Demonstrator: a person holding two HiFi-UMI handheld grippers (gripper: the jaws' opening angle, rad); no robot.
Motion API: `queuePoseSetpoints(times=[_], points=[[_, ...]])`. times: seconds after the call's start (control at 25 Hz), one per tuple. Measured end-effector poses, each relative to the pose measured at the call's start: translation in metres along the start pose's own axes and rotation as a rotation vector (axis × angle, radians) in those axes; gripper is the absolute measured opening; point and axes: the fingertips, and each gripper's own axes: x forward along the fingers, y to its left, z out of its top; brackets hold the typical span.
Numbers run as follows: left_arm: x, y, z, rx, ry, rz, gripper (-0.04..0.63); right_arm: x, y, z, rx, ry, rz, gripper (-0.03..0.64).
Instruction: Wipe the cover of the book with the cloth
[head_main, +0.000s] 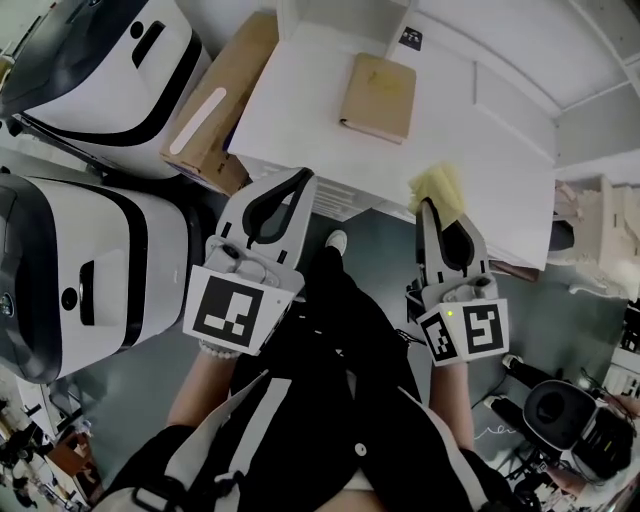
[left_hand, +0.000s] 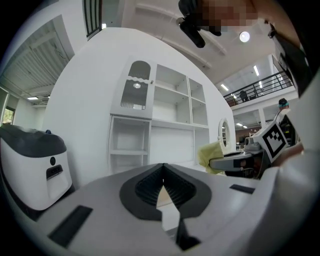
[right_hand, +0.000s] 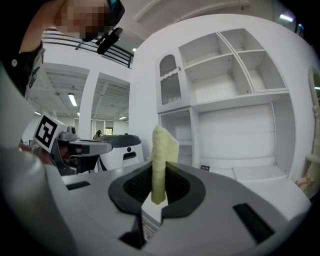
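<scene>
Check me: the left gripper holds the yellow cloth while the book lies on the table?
No: the right gripper holds the yellow cloth, as the right gripper view shows. The book does lie on the table.

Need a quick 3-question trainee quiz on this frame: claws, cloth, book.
1. Which claw grips the yellow cloth? A) left claw B) right claw C) neither
2. True or false: the yellow cloth is already touching the book.
3. Fill in: the left claw is ___ (open/shut), with nothing in it.

Key: 1 B. 2 False; the cloth is held apart from the book. 3 shut.
</scene>
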Motion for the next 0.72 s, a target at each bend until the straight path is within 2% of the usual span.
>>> queuePoseSetpoints(times=[0.4, 0.72], points=[[0.096, 0.026, 0.005, -0.009, 0.015, 0.034, 0.000, 0.076, -0.071, 0.010, -0.011, 0.014, 0.048, 0.038], [0.147, 0.043, 0.004, -0.017, 0.035, 0.081, 0.000, 0.117, -0.113, 0.011, -0.013, 0.034, 0.081, 0.038]])
